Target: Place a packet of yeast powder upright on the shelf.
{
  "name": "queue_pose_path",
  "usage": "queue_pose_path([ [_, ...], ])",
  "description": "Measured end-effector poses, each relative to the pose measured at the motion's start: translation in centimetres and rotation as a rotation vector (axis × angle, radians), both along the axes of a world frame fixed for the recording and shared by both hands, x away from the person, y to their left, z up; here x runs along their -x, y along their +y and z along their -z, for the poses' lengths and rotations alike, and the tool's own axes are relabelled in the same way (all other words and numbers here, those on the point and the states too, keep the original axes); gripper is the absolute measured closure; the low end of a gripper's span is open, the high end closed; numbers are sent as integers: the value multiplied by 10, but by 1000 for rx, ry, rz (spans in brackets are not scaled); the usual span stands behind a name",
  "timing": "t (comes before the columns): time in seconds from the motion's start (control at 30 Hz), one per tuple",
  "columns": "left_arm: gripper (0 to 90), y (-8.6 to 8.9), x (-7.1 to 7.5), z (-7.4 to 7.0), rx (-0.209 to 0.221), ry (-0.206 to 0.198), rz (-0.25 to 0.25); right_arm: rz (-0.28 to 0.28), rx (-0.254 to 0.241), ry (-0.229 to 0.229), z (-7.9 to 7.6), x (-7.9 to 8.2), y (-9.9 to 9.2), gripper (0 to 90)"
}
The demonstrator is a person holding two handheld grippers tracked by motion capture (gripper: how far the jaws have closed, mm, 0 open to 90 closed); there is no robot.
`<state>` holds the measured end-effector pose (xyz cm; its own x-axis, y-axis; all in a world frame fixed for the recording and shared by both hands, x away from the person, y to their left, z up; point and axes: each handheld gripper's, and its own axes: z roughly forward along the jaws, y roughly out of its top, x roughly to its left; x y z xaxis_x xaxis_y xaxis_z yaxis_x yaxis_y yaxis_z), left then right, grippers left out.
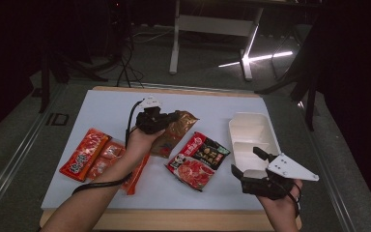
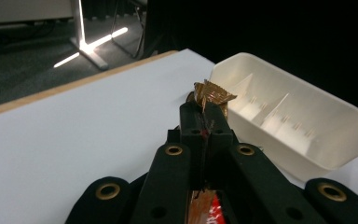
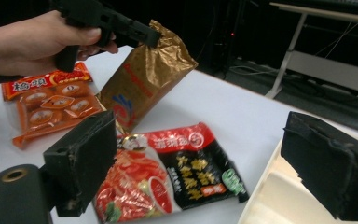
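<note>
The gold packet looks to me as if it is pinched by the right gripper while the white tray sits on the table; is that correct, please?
Not quite: the left gripper, not the right, pinches the gold packet by its top edge, as the right gripper view shows. The white tray does sit on the table.

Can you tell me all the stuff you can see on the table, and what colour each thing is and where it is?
shiny gold-brown foil packet: one, gold-brown, lifted over the table's middle, pinched by the left tongs
red and black printed food packet: one, red and black, flat, centre-right
orange-red snack packets: at least two, orange-red, left side
cream plastic divided tray: one, cream, right side
white tabletop: one, white
left tongs: one, black, shut on the gold packet
right tongs: one, black, open, by the tray's near end
</note>
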<state>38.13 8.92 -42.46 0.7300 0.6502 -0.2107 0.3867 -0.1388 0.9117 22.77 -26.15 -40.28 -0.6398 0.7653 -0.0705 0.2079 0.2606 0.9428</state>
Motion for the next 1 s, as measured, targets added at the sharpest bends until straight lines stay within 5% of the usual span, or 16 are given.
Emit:
queue_pose_path([
  [0.33, 899, -4, 14, -12, 95, -20, 48, -8, -24, -69, -28, -18, 9, 157],
  [0.6, 899, -11, 24, -13, 160, -19, 108, -58, -28, -34, -26, -36, 25, 166],
  [1.0, 898, -32, 46, -20, 277, -31, 240, -96, -38, 13, -19, -55, 37, 306],
])
